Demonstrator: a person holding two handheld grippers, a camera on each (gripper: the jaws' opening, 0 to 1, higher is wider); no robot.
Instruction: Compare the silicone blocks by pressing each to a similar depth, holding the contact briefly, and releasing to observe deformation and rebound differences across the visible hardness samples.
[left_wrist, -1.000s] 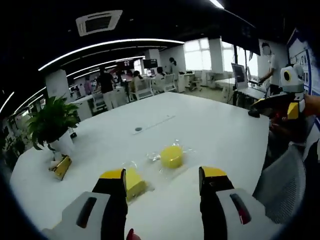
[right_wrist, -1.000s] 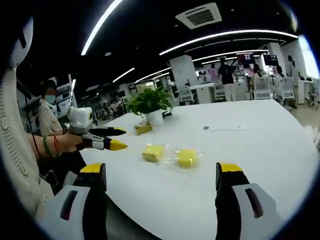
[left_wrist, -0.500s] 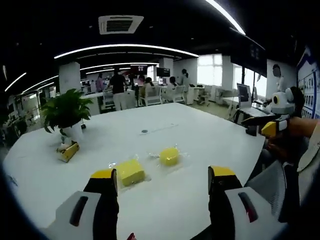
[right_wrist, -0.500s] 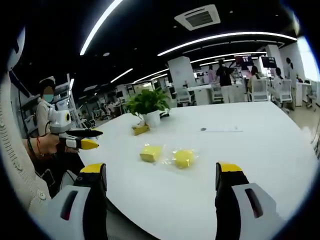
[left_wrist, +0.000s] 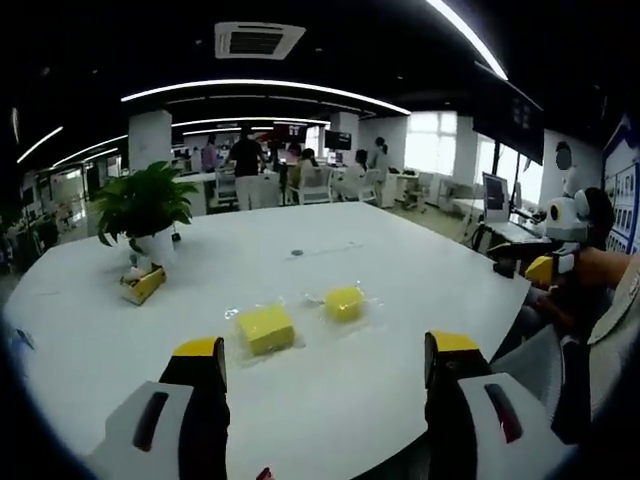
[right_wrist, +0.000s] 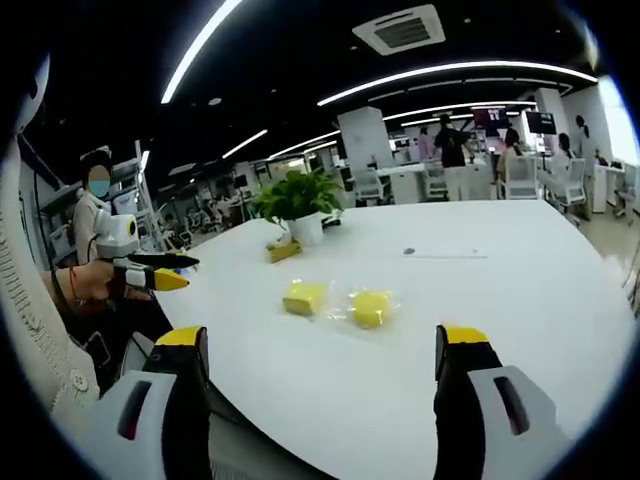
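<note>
- Left gripper (left_wrist: 322, 360): jaws spread, holding nothing, above table (left_wrist: 400, 270).
- Right gripper (right_wrist: 325, 345): jaws spread, holding nothing.
- Two yellow blocks (left_wrist: 266, 329) (left_wrist: 344, 302) side by side, untouched.

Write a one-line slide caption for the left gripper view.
Open left gripper hangs above a white table, facing two yellow blocks in clear wrap.

Small yellow-and-dark object (left_wrist: 141, 285) beside potted plant (left_wrist: 146, 205): too small to identify. Mark on table (left_wrist: 296, 252): unclear. Hardness of wrapped silicone blocks (left_wrist: 266, 329) (left_wrist: 344, 302): no readable labels. Left gripper (right_wrist: 168, 272) at far left, right gripper view: jaw state indistinct.
</note>
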